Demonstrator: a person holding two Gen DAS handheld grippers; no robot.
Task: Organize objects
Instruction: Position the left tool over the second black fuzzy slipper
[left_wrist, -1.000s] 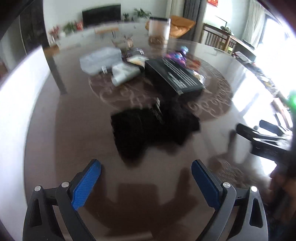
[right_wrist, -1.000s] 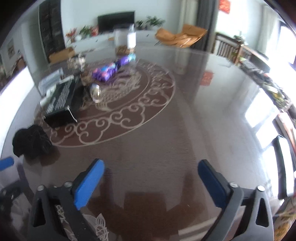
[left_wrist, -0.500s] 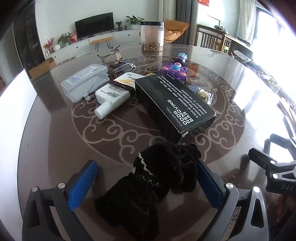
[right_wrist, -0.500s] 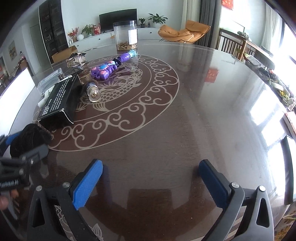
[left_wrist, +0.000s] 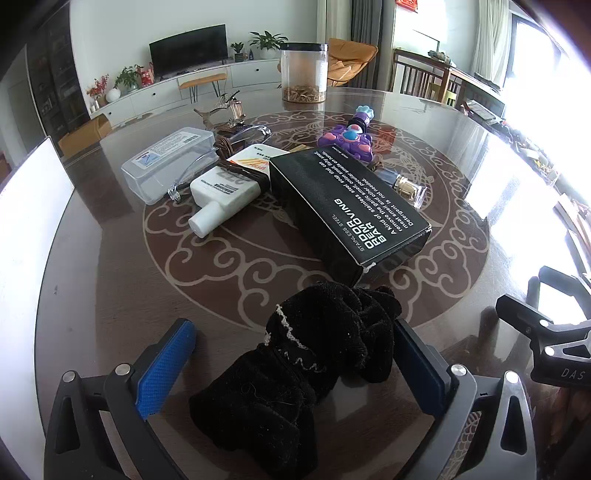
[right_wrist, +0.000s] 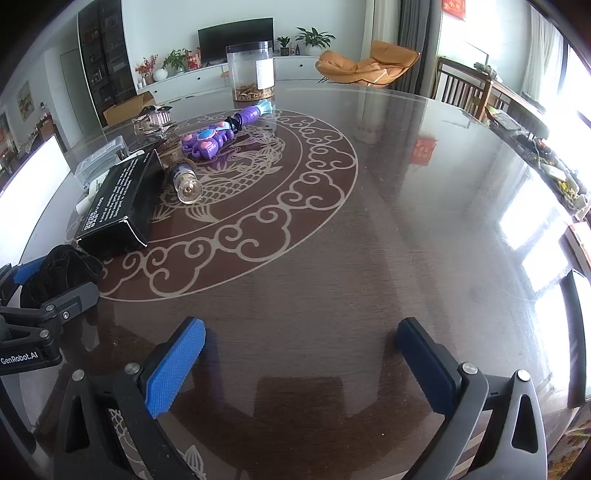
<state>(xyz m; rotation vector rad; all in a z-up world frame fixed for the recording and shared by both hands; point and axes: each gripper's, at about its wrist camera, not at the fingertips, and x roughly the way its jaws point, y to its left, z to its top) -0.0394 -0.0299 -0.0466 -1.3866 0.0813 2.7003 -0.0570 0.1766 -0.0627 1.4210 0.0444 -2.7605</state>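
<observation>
Only the left wrist view shows the black cloth (left_wrist: 314, 373) lying between the spread fingers of the left gripper (left_wrist: 291, 354), just short of the black box (left_wrist: 351, 206); behind it lie a white bottle (left_wrist: 221, 195) and clear case (left_wrist: 166, 162). Beyond the right gripper (right_wrist: 301, 350), fingers wide apart, only bare table (right_wrist: 369, 258) lies, the toy (right_wrist: 210, 140) far left. Half a second ago the scene looked the same.

Left wrist view: you look low along the left tool (left_wrist: 291, 354) across the dark round glass-topped desk (left_wrist: 103, 280), close to the crumpled black cloth (left_wrist: 306, 369). Right wrist view: you face the same way from further right, over bare desk. Shared: black printed carton (left_wrist: 347, 206), cloth, purple plastic toy (right_wrist: 210, 142).
</observation>
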